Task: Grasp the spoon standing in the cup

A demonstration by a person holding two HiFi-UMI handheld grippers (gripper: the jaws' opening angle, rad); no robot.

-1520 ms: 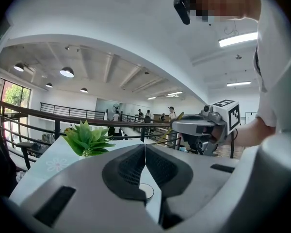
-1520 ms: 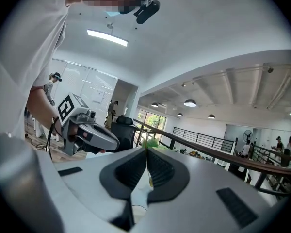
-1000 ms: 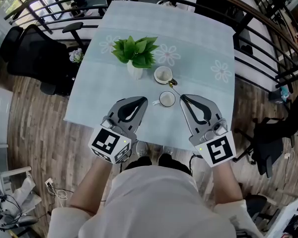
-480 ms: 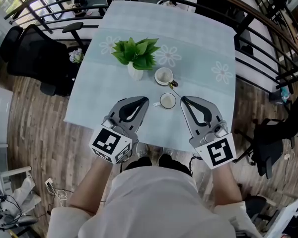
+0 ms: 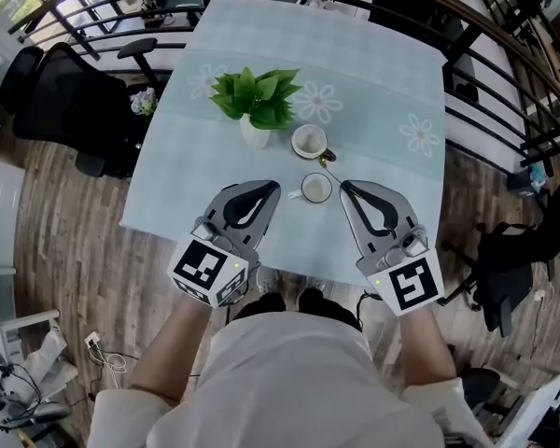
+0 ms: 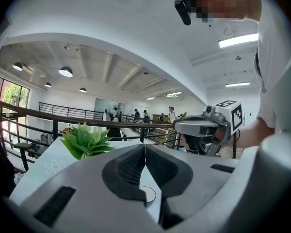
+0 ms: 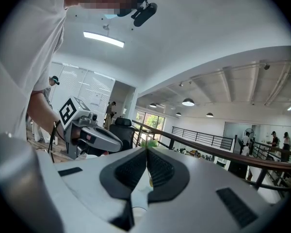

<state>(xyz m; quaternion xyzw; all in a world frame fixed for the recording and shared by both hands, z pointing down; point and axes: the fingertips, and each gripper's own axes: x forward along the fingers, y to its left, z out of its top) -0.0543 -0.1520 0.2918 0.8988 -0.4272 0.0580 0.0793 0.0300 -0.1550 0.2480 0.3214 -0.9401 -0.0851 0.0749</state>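
Head view: right gripper [image 5: 343, 186] has its jaws closed tip to tip with nothing between them; left gripper [image 5: 273, 187] is likewise closed and empty. Over the last second almost nothing has moved: the right tip has crept marginally toward the cups and the left has kept its station. Judgement: the approach has barely begun, and the jaws must open before any grasp. The near cup [image 5: 315, 188] sits on the table [image 5: 383, 82] between the two tips, apart from both. Just beyond it is the far cup [image 5: 307, 142], and the spoon [image 5: 327, 161], a thin gold-toned handle, seems to lean out over its near-right rim toward the right gripper, untouched. A potted plant [image 5: 257, 96] stands just left of the far cup. Right gripper view adds a gold sliver in the slot below its closed tips, probably the spoon, so it is roughly on line. Left gripper view shows only a white cup rim through its slot, likely the near cup [image 6: 146, 194], and no spoon.
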